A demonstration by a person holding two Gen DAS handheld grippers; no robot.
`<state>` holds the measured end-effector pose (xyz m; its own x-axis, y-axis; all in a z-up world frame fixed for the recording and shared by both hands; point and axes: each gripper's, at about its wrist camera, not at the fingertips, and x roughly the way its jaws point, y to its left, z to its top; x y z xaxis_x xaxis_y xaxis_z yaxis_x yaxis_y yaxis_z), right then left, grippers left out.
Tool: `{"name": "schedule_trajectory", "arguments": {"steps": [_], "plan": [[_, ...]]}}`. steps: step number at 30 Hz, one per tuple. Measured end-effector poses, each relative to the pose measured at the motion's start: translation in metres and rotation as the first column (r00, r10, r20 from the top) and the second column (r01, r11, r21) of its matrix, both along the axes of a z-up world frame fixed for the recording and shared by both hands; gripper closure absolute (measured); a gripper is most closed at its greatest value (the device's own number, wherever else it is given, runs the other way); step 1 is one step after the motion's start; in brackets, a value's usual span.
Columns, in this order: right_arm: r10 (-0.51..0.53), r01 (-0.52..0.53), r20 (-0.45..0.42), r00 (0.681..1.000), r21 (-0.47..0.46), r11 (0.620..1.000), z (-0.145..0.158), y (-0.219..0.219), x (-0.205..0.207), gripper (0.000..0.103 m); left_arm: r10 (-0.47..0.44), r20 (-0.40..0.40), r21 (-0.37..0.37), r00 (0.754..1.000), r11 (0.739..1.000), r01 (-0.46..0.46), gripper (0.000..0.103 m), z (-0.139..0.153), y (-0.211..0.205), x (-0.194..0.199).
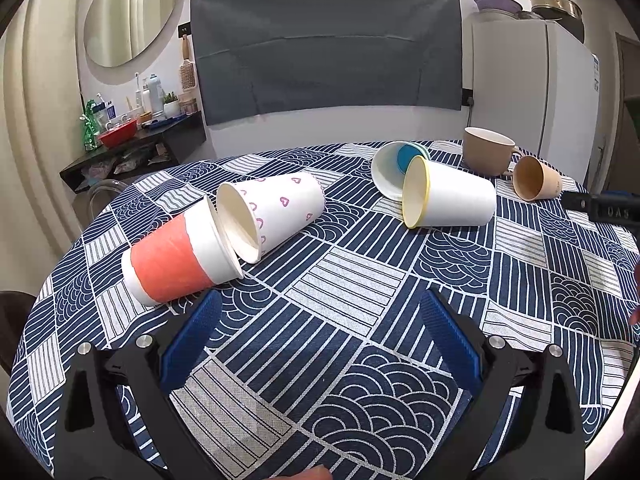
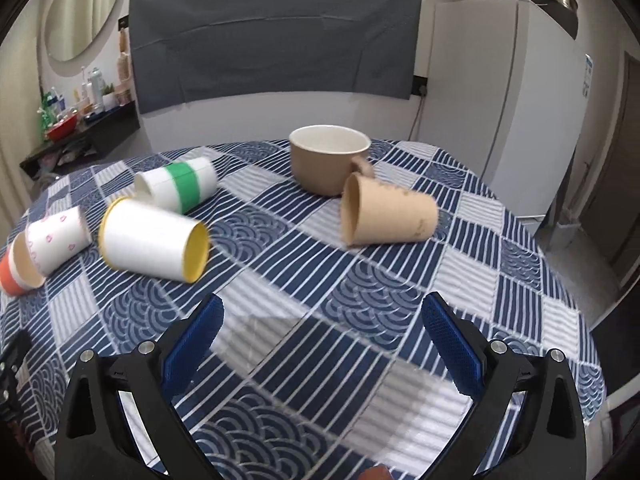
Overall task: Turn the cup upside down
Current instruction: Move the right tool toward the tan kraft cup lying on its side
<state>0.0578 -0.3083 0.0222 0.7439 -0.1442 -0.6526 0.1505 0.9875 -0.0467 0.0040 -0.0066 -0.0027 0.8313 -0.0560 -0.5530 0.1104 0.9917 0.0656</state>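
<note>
Several cups lie on their sides on a round table with a blue patterned cloth (image 1: 340,280). In the left wrist view an orange-banded cup (image 1: 176,260) lies just beyond my open, empty left gripper (image 1: 320,308), with a heart-print cup (image 1: 272,212) against it. A yellow-rimmed white cup (image 1: 448,198), a cup with a blue inside (image 1: 394,168) and a tan paper cup (image 1: 534,179) lie farther right. In the right wrist view my right gripper (image 2: 322,312) is open and empty, short of the tan paper cup (image 2: 390,216) and the yellow-rimmed cup (image 2: 154,240). A green-banded cup (image 2: 180,184) lies behind.
A brown mug (image 2: 328,164) stands upright at the far side, also in the left wrist view (image 1: 488,152). A grey cloth (image 1: 324,48) hangs on the wall behind. A white fridge (image 2: 516,112) stands at the right, and a cluttered dark shelf (image 1: 136,144) at the left.
</note>
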Motion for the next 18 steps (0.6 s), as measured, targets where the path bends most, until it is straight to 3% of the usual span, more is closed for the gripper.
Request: {"name": "schedule_trajectory", "arguments": {"steps": [13,18], "plan": [[-0.121,0.123,-0.069,0.990,0.031,0.992,0.022,-0.078,0.041,0.008,0.003,-0.019,-0.009,1.000,1.000,-0.003,0.006,-0.002,0.001,0.003],[-0.140,0.171,-0.169,0.976,0.184,0.968,0.014,-0.114,0.068,0.008,0.007,-0.018,-0.015,1.000,1.000,-0.007,0.006,-0.002,0.003,0.003]]}}
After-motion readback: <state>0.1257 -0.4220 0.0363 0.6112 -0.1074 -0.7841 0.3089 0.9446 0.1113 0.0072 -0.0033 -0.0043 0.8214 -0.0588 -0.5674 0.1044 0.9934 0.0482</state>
